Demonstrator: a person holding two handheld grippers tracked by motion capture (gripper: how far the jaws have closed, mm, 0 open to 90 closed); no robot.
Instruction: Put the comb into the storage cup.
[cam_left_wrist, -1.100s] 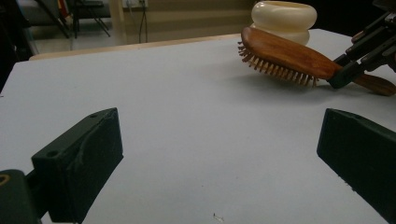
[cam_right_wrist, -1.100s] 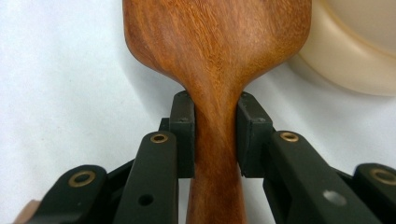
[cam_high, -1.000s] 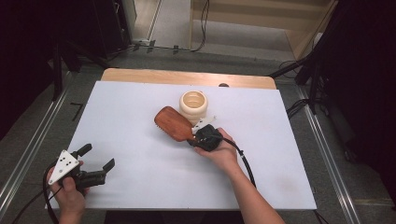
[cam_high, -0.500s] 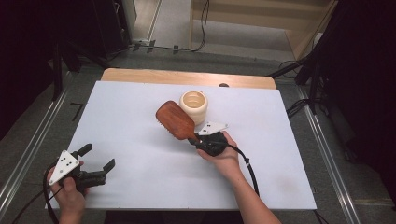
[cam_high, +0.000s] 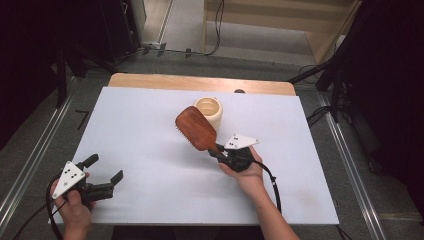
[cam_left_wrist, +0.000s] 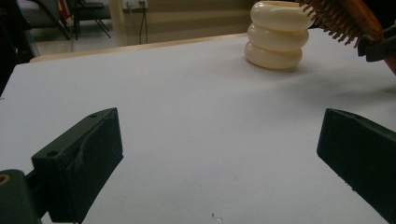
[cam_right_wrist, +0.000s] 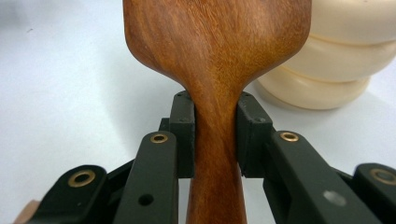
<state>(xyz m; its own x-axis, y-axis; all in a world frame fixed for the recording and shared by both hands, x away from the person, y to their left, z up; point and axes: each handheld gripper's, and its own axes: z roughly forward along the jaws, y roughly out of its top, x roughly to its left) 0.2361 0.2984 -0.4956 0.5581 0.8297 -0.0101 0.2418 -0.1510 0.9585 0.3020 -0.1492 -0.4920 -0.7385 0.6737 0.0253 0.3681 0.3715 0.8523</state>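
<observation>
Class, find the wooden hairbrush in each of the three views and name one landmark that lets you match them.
High view: the wooden hairbrush is near the middle, held up by its handle in the right tongs.
Left gripper view: top right corner, bristles showing.
Right gripper view: centre, handle clamped between the jaws.
Shared landmark: the cream ribbed cup beside the brush.

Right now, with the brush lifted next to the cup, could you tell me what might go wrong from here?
The right gripper clamps the wooden hairbrush only at its narrow handle neck, so the heavy head could pivot or slip in the jaws. The head hangs close beside the cream ribbed cup; a swing could knock it over, since nothing steadies it. The left gripper sits open far off, too distant to help.
</observation>
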